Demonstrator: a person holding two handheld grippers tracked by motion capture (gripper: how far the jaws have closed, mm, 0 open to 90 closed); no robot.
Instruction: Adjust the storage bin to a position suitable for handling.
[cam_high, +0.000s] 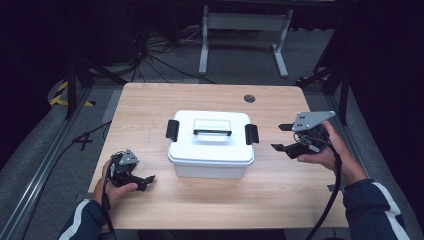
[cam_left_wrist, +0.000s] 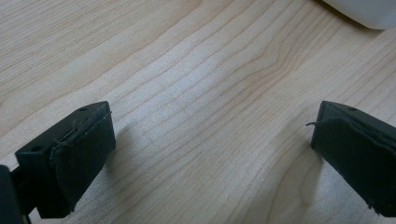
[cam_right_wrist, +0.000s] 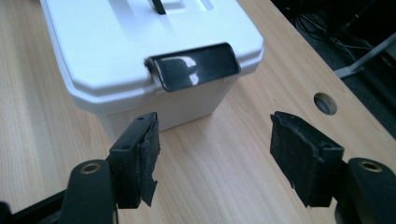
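White box (cam_high: 211, 145) on wooden table (cam_high: 280, 195): both latches down, lid on | my right gripper (cam_high: 283, 137) spread, empty, facing right latch (cam_right_wrist: 194, 65) | left gripper (cam_high: 146, 181) spread, empty | opening not begun

No text, label, brand, number or sign can be read in any of the views. The white box (cam_high: 211, 145) with its black latches is seen to be unmarked, and no lettering is found on the wooden table (cam_high: 150, 105).
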